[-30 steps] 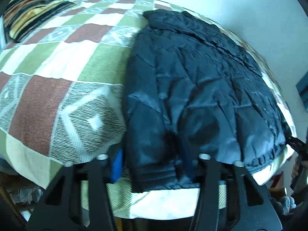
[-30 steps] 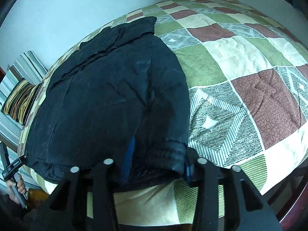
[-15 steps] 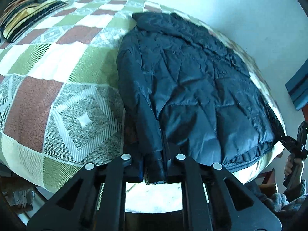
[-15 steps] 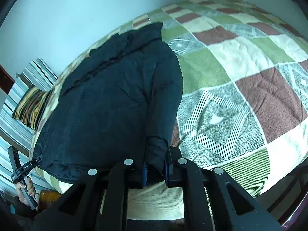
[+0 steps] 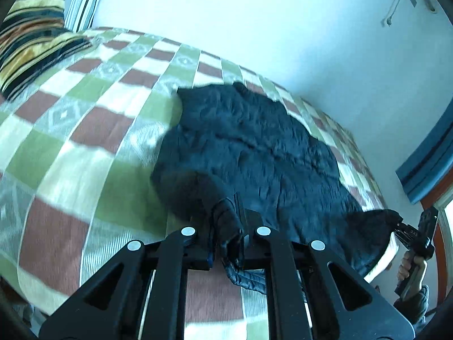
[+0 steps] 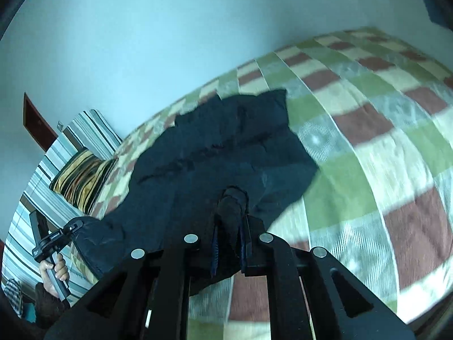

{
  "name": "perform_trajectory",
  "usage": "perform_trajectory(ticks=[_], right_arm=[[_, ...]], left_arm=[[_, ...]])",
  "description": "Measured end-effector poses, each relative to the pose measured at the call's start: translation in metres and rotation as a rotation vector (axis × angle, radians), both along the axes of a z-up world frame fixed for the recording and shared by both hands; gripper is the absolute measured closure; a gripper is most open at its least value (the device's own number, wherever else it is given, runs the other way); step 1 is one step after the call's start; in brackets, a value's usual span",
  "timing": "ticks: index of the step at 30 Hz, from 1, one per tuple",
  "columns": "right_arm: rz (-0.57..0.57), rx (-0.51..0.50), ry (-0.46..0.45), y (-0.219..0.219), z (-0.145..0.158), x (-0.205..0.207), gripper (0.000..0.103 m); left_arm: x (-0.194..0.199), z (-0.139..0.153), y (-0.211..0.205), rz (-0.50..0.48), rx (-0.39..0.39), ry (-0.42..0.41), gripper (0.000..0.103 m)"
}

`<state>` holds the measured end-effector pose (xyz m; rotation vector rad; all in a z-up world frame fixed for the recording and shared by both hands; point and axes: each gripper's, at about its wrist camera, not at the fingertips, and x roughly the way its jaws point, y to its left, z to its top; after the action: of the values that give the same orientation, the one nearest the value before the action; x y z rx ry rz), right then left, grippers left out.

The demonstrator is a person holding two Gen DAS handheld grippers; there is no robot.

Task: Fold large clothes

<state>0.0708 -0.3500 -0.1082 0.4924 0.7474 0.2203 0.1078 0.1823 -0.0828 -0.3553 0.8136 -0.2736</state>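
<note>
Change: a second ago both tools stood spread at the near hem of the dark puffer jacket [image 5: 254, 147]; the jaws have since come together on the fabric, and both corners of the hem now hang raised off the quilt.
Left gripper [image 5: 226, 235]: pressed together on a bunched corner of the jacket's hem (a quilted fold droops out below the fingers).
Right gripper [image 6: 229, 238]: pinched on the opposite hem corner, a dark roll of fabric standing up between the blue-edged pads.
Jacket position: its collar end lies on the checked bedspread [image 5: 85, 141], close to the pale wall [image 5: 254, 28]; the near end is lifted and sags between the two tools.
Bedspread: green, cream and brown-red squares, some with a grey diamond pattern, blurred in both views.
Right tool seen from the left: it shows at the far right edge, clamped on a dark lump of hem, with the person's hand [image 5: 410, 266] around its handle.
Left tool seen from the right: at the lower left, held by the other hand [image 6: 55, 272], jaws on the hem edge.
Pillow: a striped yellow and black cushion [image 5: 31, 36] lies at the head of the bed, against striped grey bedding [image 6: 85, 130].
Other: a blue curtain [image 5: 430, 153] shows at the right edge of the left view.
</note>
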Motion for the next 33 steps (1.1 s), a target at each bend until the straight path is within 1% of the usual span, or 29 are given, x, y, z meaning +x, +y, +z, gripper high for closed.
perform_trajectory(ticks=[2, 3, 6, 12, 16, 19, 23, 25, 27, 30, 33], right_arm=[[-0.007, 0.004, -0.018, -0.003, 0.007, 0.022, 0.093], [-0.011, 0.013, -0.02, -0.005, 0.008, 0.03, 0.093], [-0.027, 0.047, -0.017, -0.011, 0.008, 0.066, 0.093], [-0.065, 0.096, 0.018, -0.023, -0.002, 0.131, 0.093], [-0.087, 0.108, 0.054, -0.029, -0.012, 0.176, 0.093], [-0.1, 0.11, 0.083, -0.034, -0.023, 0.204, 0.093], [-0.109, 0.101, 0.147, -0.037, -0.044, 0.237, 0.093], [-0.11, 0.083, 0.201, -0.037, -0.061, 0.251, 0.093], [-0.115, 0.081, 0.234, -0.038, -0.076, 0.26, 0.093], [-0.126, 0.102, 0.243, -0.04, -0.088, 0.263, 0.093], [-0.125, 0.117, 0.242, -0.042, -0.088, 0.263, 0.092]], left_arm=[[0.028, 0.003, -0.002, 0.019, 0.003, -0.003, 0.093], [0.035, 0.004, -0.001, 0.025, 0.007, -0.001, 0.093], [0.075, 0.0, -0.005, 0.05, 0.017, 0.019, 0.093], [0.146, -0.009, -0.008, 0.095, 0.03, 0.053, 0.093], [0.185, -0.011, -0.014, 0.097, 0.057, 0.06, 0.093], [0.217, -0.021, -0.018, 0.098, 0.076, 0.076, 0.093], [0.247, -0.042, -0.025, 0.1, 0.119, 0.117, 0.093], [0.259, -0.055, -0.027, 0.097, 0.14, 0.14, 0.093], [0.268, -0.067, -0.028, 0.094, 0.15, 0.162, 0.093], [0.274, -0.077, -0.031, 0.089, 0.158, 0.182, 0.092], [0.274, -0.076, -0.035, 0.073, 0.177, 0.176, 0.092]])
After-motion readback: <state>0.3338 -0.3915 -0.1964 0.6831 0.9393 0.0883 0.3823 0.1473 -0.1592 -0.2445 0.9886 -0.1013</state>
